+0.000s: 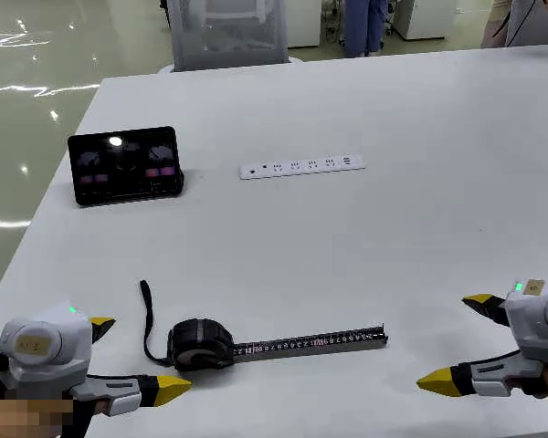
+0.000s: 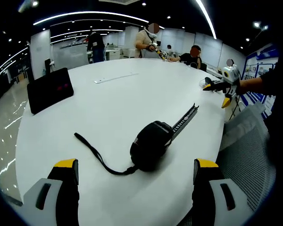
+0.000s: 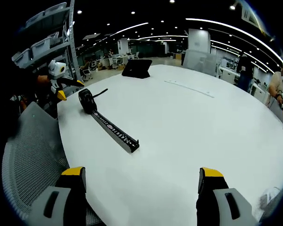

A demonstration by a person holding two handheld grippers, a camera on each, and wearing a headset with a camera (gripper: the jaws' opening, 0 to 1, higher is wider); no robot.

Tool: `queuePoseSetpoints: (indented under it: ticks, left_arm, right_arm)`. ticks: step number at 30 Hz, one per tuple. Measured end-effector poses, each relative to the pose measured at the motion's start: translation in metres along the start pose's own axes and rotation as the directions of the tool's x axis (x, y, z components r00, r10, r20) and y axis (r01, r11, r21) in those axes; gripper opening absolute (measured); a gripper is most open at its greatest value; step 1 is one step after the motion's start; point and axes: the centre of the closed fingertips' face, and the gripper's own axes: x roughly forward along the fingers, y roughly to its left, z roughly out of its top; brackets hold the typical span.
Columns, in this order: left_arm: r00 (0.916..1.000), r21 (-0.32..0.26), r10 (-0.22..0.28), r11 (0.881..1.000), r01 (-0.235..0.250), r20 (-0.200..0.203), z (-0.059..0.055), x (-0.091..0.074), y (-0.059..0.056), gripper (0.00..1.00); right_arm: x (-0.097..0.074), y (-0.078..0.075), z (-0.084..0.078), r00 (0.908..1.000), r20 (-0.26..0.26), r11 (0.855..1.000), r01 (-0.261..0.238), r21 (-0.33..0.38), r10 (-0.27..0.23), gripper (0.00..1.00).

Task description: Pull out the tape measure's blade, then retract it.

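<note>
A black tape measure [image 1: 201, 344] lies on the white table [image 1: 365, 237] near its front edge, with its blade [image 1: 310, 344] pulled out to the right and a black wrist strap [image 1: 147, 319] trailing to the left. My left gripper [image 1: 137, 359] is open just left of the case, not touching it; in the left gripper view the tape measure [image 2: 152, 144] lies ahead between the yellow-tipped fingers [image 2: 66, 172]. My right gripper [image 1: 470, 342] is open at the right, well clear of the blade's tip [image 3: 133, 145]. The tape measure [image 3: 87, 100] lies far ahead in the right gripper view.
A black tablet [image 1: 125, 165] stands at the back left of the table. A white power strip [image 1: 301, 166] lies in the middle further back. A mesh chair [image 1: 228, 32] stands beyond the far edge. People sit at the table's far end [image 2: 153, 44].
</note>
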Motion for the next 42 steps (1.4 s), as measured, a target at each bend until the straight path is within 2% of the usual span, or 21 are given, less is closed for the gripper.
queuePoseSetpoints:
  ticks: [5, 7, 10, 15, 17, 18, 23, 25, 33, 42]
  left_arm:
    - [0.9999, -0.019, 0.005, 1.000, -0.004, 0.011, -0.002, -0.007, -0.003, 0.99]
    - [0.9997, -0.008, 0.024, 1.000, -0.024, 0.012, -0.004, -0.010, -0.002, 0.99]
    - [0.9997, -0.034, 0.017, 0.999, -0.016, 0.018, -0.007, -0.013, -0.001, 0.99]
    - [0.9996, -0.042, 0.024, 0.999, -0.023, 0.014, -0.011, -0.016, 0.000, 0.99]
    - [0.9995, -0.043, 0.028, 0.999, -0.027, 0.015, -0.012, -0.016, 0.004, 0.99]
    - [0.9995, -0.043, 0.029, 0.999, -0.028, 0.016, -0.013, -0.017, 0.005, 0.99]
    - [0.9996, -0.045, 0.025, 0.999, -0.024, 0.012, -0.016, -0.016, 0.004, 0.99]
    - [0.9998, -0.042, 0.021, 0.999, -0.021, 0.006, -0.019, -0.015, 0.001, 0.99]
    - [0.9998, -0.049, 0.017, 0.999, -0.017, 0.003, -0.023, -0.016, -0.001, 0.99]
    - [0.9997, -0.050, 0.019, 0.999, -0.019, 0.014, -0.018, -0.016, 0.001, 0.99]
  right_arm:
    - [-0.013, 0.000, -0.011, 0.9996, -0.006, 1.000, 0.026, 0.011, -0.026, 0.99]
    - [-0.018, -0.005, -0.020, 0.9976, -0.043, 0.999, 0.054, -0.010, -0.054, 0.99]
    - [-0.024, -0.004, -0.019, 0.9982, -0.028, 0.999, 0.054, -0.004, -0.054, 0.99]
    - [-0.030, -0.004, -0.022, 0.9972, -0.031, 0.998, 0.068, -0.004, -0.068, 0.99]
    - [-0.033, 0.001, -0.021, 0.9991, -0.013, 0.998, 0.041, 0.037, -0.040, 0.99]
    - [-0.034, 0.000, -0.021, 0.9989, -0.011, 0.998, 0.047, 0.030, -0.047, 0.99]
    - [-0.035, 0.000, -0.031, 0.9979, -0.039, 0.999, 0.052, 0.017, -0.051, 0.99]
    - [-0.036, 0.000, -0.031, 0.9982, -0.038, 0.998, 0.048, 0.033, -0.047, 0.99]
    - [-0.034, 0.002, -0.025, 0.9984, -0.033, 0.999, 0.047, 0.025, -0.046, 0.99]
    - [-0.035, 0.000, -0.024, 0.9982, -0.031, 0.999, 0.051, 0.012, -0.050, 0.99]
